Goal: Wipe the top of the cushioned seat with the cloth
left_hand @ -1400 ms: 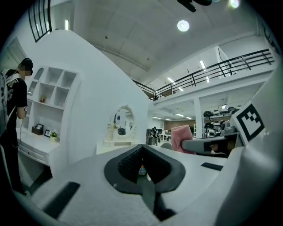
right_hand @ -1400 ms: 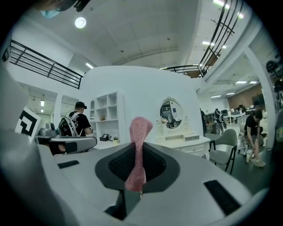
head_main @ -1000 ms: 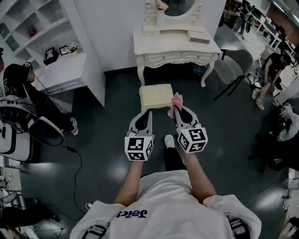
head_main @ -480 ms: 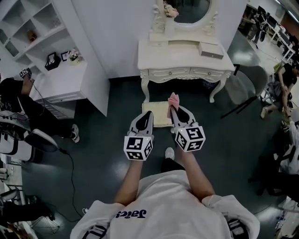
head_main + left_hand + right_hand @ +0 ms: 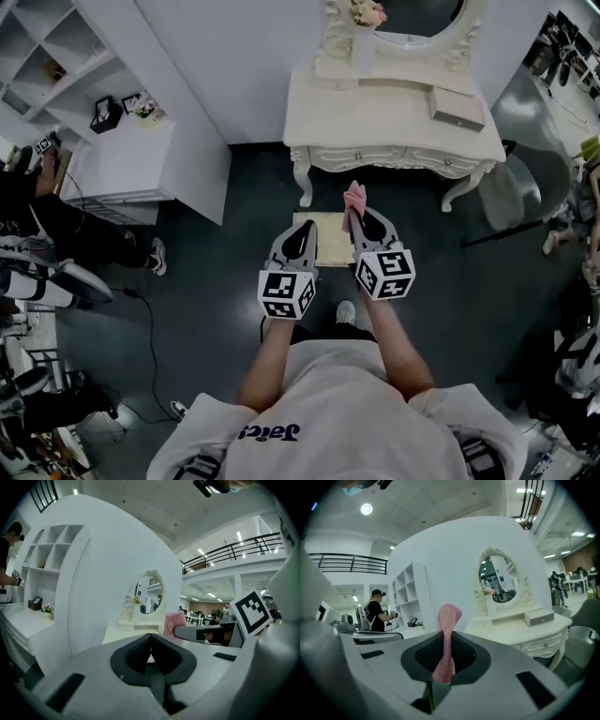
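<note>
On the floor (image 5: 206, 281) stands the cushioned seat (image 5: 330, 240); your right gripper (image 5: 361, 215) clamps the cloth (image 5: 354, 195), your left gripper (image 5: 301, 229) closed, empty.

Left hand-held gripper (image 5: 301, 230) closed, empty; right hand-held gripper (image 5: 362, 216) tight on cloth (image 5: 354, 195)

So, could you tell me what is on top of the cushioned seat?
The cushioned seat looks bare where visible; the right gripper holds the cloth. The left gripper and right gripper hide its sides.
</note>
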### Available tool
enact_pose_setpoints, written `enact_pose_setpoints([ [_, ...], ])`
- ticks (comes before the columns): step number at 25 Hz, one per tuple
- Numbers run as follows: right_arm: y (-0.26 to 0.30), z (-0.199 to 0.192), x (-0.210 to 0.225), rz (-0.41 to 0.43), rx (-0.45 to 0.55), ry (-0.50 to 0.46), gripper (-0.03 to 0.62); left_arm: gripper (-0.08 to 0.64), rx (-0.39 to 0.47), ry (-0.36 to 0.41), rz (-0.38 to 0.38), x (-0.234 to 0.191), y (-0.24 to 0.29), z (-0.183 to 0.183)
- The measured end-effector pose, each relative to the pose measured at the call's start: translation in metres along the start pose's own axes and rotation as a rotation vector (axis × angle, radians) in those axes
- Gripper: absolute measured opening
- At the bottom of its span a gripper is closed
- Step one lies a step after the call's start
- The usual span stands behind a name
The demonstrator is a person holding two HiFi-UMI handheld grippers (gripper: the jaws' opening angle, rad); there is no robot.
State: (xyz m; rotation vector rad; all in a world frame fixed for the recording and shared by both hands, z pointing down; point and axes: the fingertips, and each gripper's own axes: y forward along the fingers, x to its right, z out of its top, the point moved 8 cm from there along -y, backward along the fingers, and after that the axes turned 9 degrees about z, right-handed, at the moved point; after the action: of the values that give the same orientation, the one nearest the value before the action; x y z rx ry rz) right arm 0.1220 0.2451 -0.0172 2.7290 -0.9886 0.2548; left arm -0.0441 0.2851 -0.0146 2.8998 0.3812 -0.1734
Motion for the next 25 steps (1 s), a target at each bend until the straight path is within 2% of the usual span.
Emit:
enact_pose_setpoints([
  [4, 0.042, -0.021, 0.018, -0.006, -0.082, 0.037, 0.028, 0.015, -0.02, -0.029, 0.025, -0.027, 0.024, -0.018],
  [7, 0.074, -0.033, 0.018, -0.026, -0.108, 0.039, 0.028, 0.015, -0.027, -0.018, -0.003, -0.058, 0.043, -0.032],
  [14, 0.169, -0.056, 0.011, -0.109, -0.187, 0.033, 0.028, 0.015, -0.031, -0.055, -0.168, -0.15, 0.112, -0.051],
  [18, 0.214, -0.08, 0.005, -0.124, -0.254, 0.073, 0.028, 0.014, -0.085, -0.151, -0.299, -0.198, 0.148, -0.068],
  [20, 0.225, -0.102, 0.008, -0.129, -0.305, 0.114, 0.028, 0.014, -0.111, -0.158, -0.291, -0.215, 0.166, -0.085],
  [25, 0.228, -0.182, 0.04, -0.139, -0.454, 0.193, 0.028, 0.014, -0.2, -0.1, -0.159, -0.227, 0.207, -0.158],
])
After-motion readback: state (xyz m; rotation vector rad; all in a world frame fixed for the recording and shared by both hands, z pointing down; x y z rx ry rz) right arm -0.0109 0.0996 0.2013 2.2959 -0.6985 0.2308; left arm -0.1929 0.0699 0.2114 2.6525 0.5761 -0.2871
